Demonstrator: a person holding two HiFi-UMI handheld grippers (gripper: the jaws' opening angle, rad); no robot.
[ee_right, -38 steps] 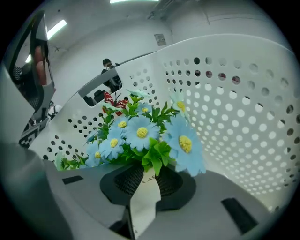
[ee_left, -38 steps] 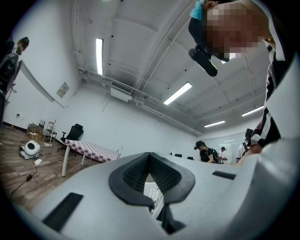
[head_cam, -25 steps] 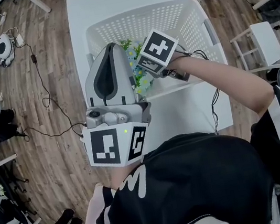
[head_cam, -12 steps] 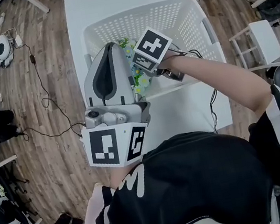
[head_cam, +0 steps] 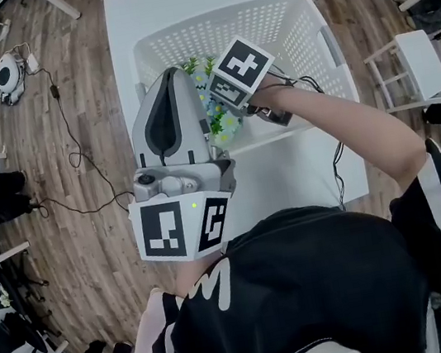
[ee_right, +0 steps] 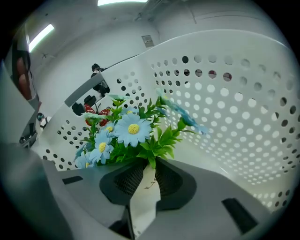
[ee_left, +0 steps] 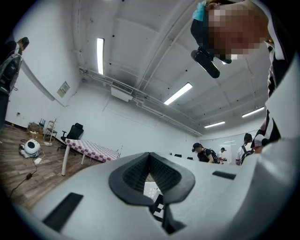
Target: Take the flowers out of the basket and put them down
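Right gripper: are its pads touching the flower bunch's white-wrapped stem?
Touching. The right gripper view shows the right gripper, its jaws just closed further, pressing both pads on the white-wrapped stem of the daisy bunch.

Blue flowers (ee_right: pixel 126 133) w/ yellow ctrs, white hole-dotted basket (head_cam: pixel 307 31)

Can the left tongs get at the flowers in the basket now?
Probably not directly: the left tongs hover over the near wall of the basket, aimed across rather than down, and the right tongs, jaws just closing on the wrapped stem, sit over the flowers.
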